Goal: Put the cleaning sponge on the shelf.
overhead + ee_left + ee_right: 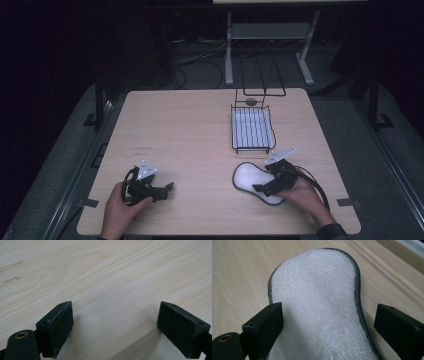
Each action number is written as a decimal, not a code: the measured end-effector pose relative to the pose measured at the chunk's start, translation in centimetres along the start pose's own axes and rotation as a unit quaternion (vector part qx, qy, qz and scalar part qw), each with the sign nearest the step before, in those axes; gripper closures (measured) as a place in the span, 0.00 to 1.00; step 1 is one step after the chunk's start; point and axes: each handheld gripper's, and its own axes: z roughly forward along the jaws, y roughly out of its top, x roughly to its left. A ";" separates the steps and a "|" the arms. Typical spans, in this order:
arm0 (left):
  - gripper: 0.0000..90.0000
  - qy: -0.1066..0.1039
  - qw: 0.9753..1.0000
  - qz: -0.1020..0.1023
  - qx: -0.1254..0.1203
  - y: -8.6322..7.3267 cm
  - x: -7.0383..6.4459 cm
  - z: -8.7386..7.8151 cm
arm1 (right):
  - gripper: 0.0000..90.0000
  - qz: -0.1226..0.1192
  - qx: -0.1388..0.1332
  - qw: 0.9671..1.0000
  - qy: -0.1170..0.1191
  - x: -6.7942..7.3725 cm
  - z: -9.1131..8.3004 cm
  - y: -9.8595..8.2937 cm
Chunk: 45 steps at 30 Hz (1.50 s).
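Rack (252,129) stands just beyond pad (252,181) — right hand-held gripper (261,188) straddles pad.

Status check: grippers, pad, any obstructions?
Left gripper open over bare table. Right gripper open, jaws straddling the white pad, not clamped. Wire rack beyond the pad, apart. Nothing in the way.

white pad (319,315) near end cut off

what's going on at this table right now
A person sits at a wooden table with tongs in each hand. The right tongs are open, one jaw over a white fluffy pad with a grey edge and the other beside it, not yet gripping. The left tongs are open above bare wood. A wire rack stands farther back.
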 end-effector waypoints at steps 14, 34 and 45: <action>0.14 0.000 1.000 0.000 0.000 0.0 0.0 0.0 | 0.23 -0.005 0.009 1.000 0.017 0.0 -0.1 0.1; 0.14 0.000 1.000 0.000 0.000 0.0 0.0 0.0 | 0.42 -0.010 -0.007 1.000 0.003 0.1 -1.3 0.1; 0.14 0.000 1.000 0.000 0.000 0.0 0.0 0.0 | 0.61 -0.010 -0.037 0.999 -0.002 -0.2 -2.4 0.1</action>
